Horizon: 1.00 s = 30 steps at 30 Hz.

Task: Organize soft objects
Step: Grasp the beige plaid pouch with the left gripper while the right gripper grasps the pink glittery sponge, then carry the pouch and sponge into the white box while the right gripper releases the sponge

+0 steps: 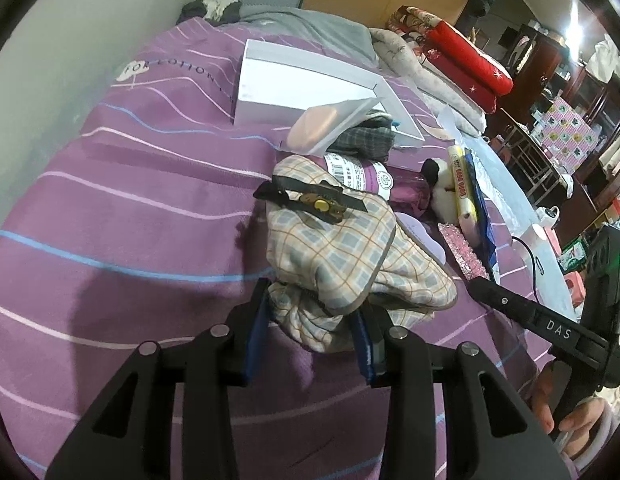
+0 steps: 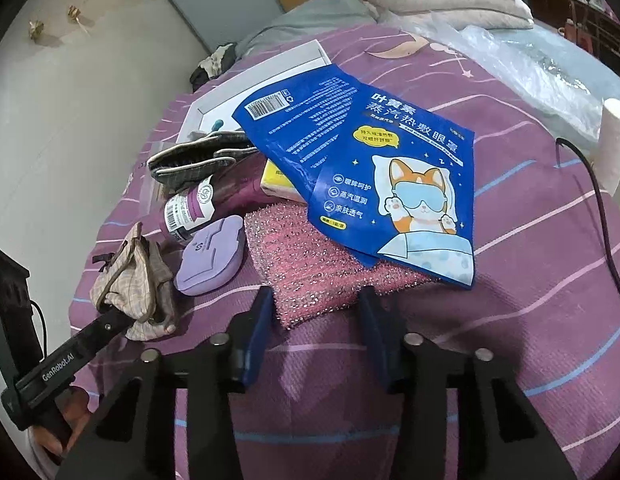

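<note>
Left tongs [image 1: 310, 320] are clenched on the near edge of the plaid pouch [image 1: 350, 256], the blue pads pressing the bunched checked fabric from both sides, while the right tongs [image 2: 316, 316] have their pads squeezed against the near corner of the pink sparkly sponge [image 2: 310, 268], so I'd call that one gripped too, though only just at the edge. Everything sits on the purple striped bedspread [image 1: 130, 208], and I'll use the white box [image 1: 302, 92] as the landmark: the pouch lies well in front of it, nearest the person, and the sponge is in front of it and off to its right, half under the blue eye-mask packets [image 2: 390, 184]. Looks like the picking-up step for two soft things at once. My guess is the next move is lifting both clear and carrying them toward the box, and the sponge needs a careful pull or the packets on top will slide along with it. The pouch is floppy, so it'll probably sag and swing off the grip. Hard to read: what's inside the box is blocked by its raised flap and the dark checked cloth [image 2: 198, 156] leaning at its front. The small black-and-white plush [image 1: 440, 190] in front of the box is mostly hidden behind the yellow tissue pack [image 1: 464, 192], and the person's hands only show at the frame edges.
</note>
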Each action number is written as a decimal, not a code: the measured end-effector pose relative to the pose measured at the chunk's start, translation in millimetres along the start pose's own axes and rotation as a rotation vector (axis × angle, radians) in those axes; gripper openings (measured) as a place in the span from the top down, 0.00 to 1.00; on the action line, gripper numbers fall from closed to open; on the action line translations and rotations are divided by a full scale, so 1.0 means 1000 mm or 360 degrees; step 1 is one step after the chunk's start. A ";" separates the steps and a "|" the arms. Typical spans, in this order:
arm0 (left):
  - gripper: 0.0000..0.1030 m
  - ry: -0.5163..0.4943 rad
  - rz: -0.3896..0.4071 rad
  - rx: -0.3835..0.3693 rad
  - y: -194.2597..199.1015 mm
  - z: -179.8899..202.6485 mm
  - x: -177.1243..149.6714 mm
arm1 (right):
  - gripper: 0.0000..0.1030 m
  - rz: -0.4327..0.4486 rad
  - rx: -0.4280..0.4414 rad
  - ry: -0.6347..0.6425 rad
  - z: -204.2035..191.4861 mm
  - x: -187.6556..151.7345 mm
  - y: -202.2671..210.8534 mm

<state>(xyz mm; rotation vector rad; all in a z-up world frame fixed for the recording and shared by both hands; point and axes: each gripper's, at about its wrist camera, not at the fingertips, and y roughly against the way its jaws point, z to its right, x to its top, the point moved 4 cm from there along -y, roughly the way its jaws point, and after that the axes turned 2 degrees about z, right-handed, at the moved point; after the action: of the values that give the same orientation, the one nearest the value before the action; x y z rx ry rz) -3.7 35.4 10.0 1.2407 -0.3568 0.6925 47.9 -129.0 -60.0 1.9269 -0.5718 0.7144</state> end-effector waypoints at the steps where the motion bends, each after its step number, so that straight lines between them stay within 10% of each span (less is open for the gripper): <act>1: 0.62 0.0000 0.0008 0.0001 0.001 0.000 0.001 | 0.68 0.0004 0.0006 0.0007 -0.001 0.000 0.001; 30: 0.62 -0.0041 0.0183 -0.0060 0.047 0.002 0.080 | 0.80 0.0179 0.0383 0.0076 -0.076 0.062 0.062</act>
<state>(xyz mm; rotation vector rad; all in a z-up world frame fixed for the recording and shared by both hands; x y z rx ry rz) 25.0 63.4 93.6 1.2009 -0.4636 0.7652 34.2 -91.8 49.2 2.1049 -0.5897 0.9345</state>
